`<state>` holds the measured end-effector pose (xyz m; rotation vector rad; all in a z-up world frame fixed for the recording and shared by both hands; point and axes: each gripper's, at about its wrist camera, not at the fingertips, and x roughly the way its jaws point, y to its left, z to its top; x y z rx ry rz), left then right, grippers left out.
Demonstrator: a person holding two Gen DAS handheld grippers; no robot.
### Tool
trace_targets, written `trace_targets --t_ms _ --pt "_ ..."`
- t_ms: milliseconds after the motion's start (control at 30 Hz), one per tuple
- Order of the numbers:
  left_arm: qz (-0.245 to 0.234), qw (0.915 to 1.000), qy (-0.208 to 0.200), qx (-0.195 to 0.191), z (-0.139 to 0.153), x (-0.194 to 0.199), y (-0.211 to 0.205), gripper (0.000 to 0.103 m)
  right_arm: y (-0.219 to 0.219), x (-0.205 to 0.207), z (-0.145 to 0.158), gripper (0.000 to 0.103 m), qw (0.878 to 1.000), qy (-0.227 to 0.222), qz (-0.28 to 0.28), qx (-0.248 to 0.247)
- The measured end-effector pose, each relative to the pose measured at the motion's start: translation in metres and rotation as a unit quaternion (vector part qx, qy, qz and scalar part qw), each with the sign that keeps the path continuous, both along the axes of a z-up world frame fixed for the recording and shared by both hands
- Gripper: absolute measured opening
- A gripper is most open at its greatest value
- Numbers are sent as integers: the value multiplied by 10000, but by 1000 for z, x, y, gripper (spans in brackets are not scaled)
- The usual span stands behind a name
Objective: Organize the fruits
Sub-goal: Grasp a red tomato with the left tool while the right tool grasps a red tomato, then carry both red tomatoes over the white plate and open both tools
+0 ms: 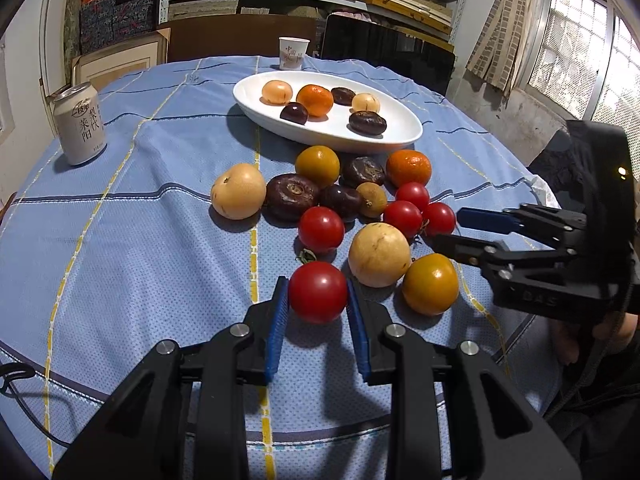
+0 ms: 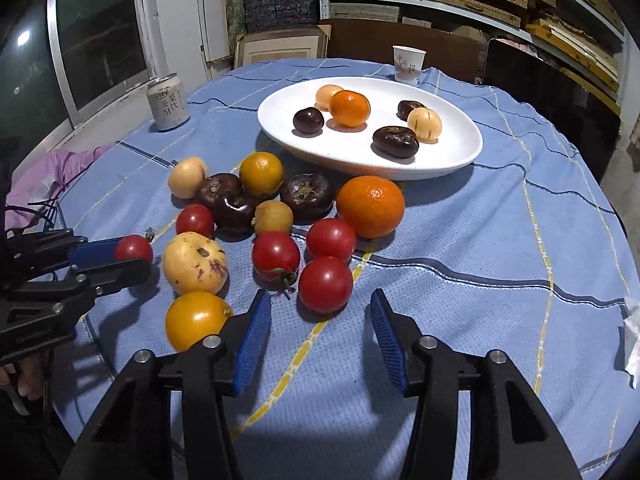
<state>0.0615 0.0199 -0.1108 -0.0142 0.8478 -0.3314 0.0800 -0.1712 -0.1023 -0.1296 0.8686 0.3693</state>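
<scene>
On the blue striped tablecloth lies a loose cluster of fruit: red tomatoes, orange mandarins, pale yellow round fruit and dark purple fruit. My left gripper is shut on a red tomato at the near edge of the cluster, which also shows in the right wrist view as the held tomato. My right gripper is open, and another red tomato sits between its fingertips with a gap on each side. Behind the cluster stands a white oval plate holding several fruits.
A drink can stands at the far left of the table and a paper cup behind the plate. Pink cloth lies at the left table edge, white tissue at the right. Shelves and dark chair backs stand beyond.
</scene>
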Motion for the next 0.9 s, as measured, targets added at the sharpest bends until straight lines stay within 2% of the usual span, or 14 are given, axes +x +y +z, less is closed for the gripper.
trace_targets --t_ms 100,167,900 --pt "-10 10000 4 0 0 0 -1 28 -3 7 -2 40 9998 79 -65 153" --pt "-10 10000 5 -3 0 0 -1 28 -4 10 -4 29 9996 163 -65 219" --pt "45 10000 0 -86 3 -1 3 28 -19 -1 -1 29 9983 77 -123 561"
